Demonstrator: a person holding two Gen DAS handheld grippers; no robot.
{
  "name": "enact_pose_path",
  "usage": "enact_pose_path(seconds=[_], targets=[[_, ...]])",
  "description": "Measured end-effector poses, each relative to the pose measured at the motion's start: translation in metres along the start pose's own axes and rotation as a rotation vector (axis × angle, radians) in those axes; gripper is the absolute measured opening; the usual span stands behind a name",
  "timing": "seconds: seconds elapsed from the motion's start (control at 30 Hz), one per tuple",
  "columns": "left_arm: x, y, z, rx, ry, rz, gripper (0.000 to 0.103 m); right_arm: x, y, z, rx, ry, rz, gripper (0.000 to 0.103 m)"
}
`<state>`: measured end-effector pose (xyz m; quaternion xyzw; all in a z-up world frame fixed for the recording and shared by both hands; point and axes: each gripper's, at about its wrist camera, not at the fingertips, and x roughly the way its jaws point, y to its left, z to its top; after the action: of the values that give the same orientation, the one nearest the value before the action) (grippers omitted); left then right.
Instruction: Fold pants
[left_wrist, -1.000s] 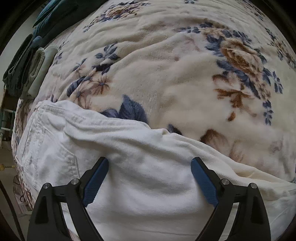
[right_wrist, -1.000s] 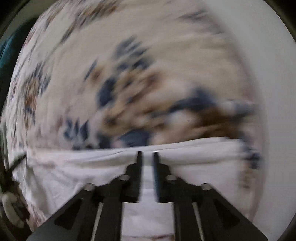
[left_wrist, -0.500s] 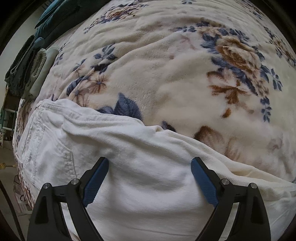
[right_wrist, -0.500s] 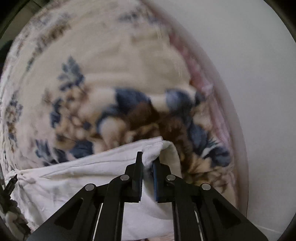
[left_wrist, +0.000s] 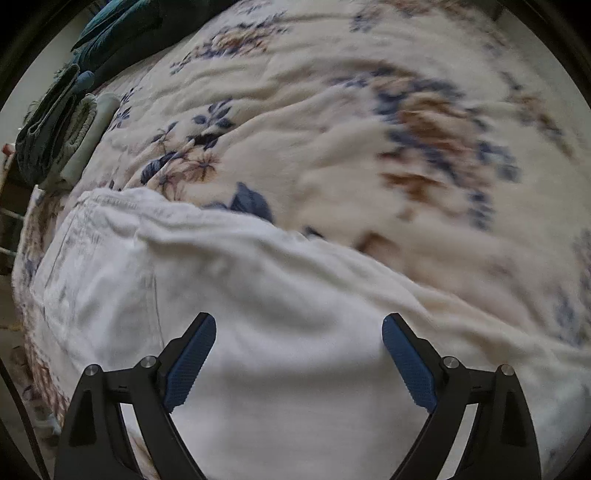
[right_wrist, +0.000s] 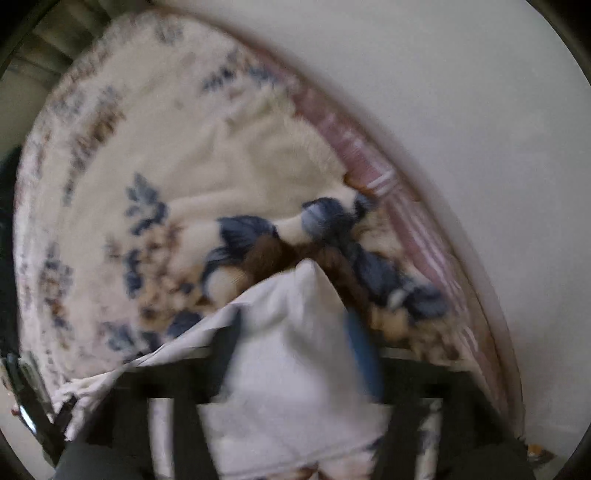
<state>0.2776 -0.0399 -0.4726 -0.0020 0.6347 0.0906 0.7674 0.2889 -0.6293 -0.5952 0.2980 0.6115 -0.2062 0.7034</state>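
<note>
Right gripper (right_wrist: 295, 336) fingers, clamped a sec ago, are opening w/ pants (right_wrist: 291, 376) corner between; my left gripper (left_wrist: 299, 332) spread wide over pants on bed (left_wrist: 332, 129).

It was a home bedroom. A bed w/ a plush cream floral blanket (left_wrist: 332, 122) filled both views. Folded clothes (left_wrist: 62, 122), teal & pale green, were stacked at the bed's far left edge. A pink striped sheet (right_wrist: 373, 166) showed along the bed's right edge, right against a plain white wall (right_wrist: 480, 110). Bare floor lay beside the bed's left edge.
</note>
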Motion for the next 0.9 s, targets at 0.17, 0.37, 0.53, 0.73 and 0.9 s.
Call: enact_pose_path(seconds=[0.17,0.37,0.53,0.73,0.9], targets=[[-0.026,-0.010,-0.057,0.066,0.014,-0.063,0.093,-0.039,-0.033,-0.058,0.077,0.000,0.027,0.073],[0.020,-0.024,-0.091,0.108,0.150,-0.037,0.093,0.012,-0.072,-0.113,0.282,0.099,0.170,0.071],[0.029,-0.021,-0.092,0.097,0.156,-0.040,0.093,0.055,-0.079,-0.122,0.382,0.112,0.273,0.021],[0.015,-0.007,-0.093,0.076,0.161,-0.043,0.093,0.012,-0.070,-0.135,0.351,-0.008,0.246,0.008],[0.005,0.012,-0.099,0.028,0.180,-0.057,0.093,0.014,-0.080,-0.141,0.363,0.037,0.212,0.008]])
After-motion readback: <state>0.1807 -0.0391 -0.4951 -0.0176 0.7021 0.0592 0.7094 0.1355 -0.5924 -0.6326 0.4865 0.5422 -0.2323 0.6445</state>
